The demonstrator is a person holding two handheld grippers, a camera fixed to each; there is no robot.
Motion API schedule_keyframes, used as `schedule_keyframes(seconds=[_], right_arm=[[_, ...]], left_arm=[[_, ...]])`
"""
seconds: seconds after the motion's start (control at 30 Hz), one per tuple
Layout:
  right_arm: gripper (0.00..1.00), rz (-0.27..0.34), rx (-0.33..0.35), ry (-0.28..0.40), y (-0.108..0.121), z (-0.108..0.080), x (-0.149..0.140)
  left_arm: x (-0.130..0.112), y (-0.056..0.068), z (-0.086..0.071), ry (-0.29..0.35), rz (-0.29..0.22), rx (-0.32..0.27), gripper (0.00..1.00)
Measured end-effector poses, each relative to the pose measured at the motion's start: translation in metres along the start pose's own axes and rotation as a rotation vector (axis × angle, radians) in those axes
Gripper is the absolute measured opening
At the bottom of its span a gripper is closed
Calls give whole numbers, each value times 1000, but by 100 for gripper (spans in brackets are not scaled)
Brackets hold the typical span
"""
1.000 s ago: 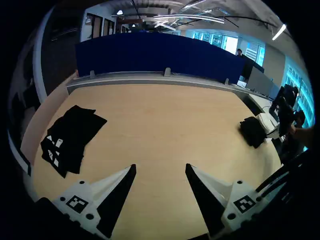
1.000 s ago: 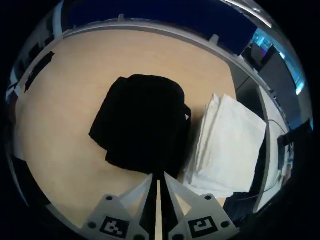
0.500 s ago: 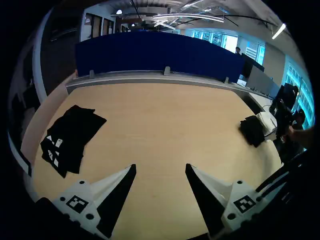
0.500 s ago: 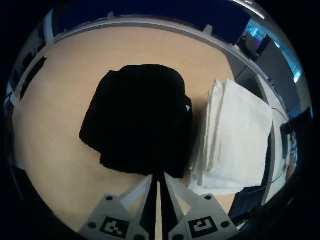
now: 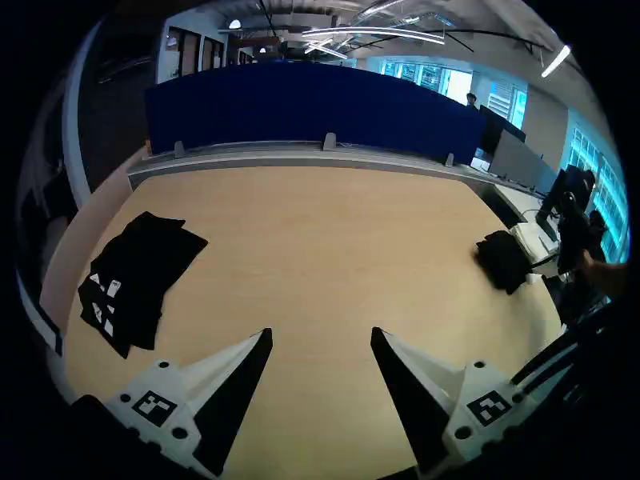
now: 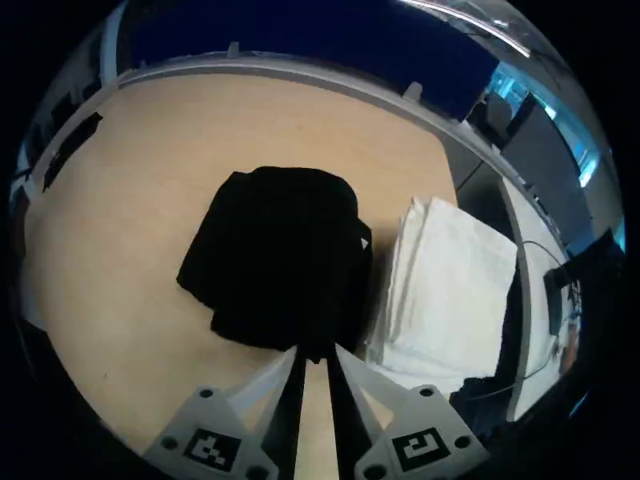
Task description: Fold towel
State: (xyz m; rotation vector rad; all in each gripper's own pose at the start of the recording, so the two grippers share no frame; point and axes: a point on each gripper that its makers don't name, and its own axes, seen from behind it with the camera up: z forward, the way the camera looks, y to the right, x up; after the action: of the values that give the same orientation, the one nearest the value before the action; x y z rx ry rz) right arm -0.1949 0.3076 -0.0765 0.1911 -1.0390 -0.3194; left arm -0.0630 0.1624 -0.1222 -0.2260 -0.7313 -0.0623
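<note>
Task item: one black towel, bunched into a thick, uneven, roughly rectangular bundle with rounded corners and a small pale tag at one side. It lies flat on the counter, just beside a stack of folded white towels that sits at the counter's edge. In the left gripper view the same towel shows as a small dark heap near the counter's right-hand edge.

Right claw: fingers almost together with a narrow gap, tips at the towel's near edge. Whether they pinch the cloth cannot be told.

Left claw: fingers spread wide, holding nothing, over bare counter well apart from the towel.

Surface: pale wood-grain top. A separate black cloth with white markings lies near the left-hand edge.

Room: a blue partition runs along the far edge; strip lights overhead, windows to the right.
</note>
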Motion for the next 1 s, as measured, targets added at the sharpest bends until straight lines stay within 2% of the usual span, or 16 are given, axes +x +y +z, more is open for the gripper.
schedule_keyframes(seconds=[0.2, 0.47, 0.9, 1.0], right_arm=[[25, 11, -9, 18, 0, -7, 1], [47, 16, -24, 45, 0, -14, 8], [53, 27, -38, 80, -1, -23, 21], [65, 46, -28, 96, -6, -21, 27]], left_arm=[[1, 0, 0, 0, 0, -4, 91], [1, -2, -1, 1, -1, -4, 91], [0, -5, 0, 3, -7, -4, 91], [0, -6, 0, 3, -8, -2, 91]])
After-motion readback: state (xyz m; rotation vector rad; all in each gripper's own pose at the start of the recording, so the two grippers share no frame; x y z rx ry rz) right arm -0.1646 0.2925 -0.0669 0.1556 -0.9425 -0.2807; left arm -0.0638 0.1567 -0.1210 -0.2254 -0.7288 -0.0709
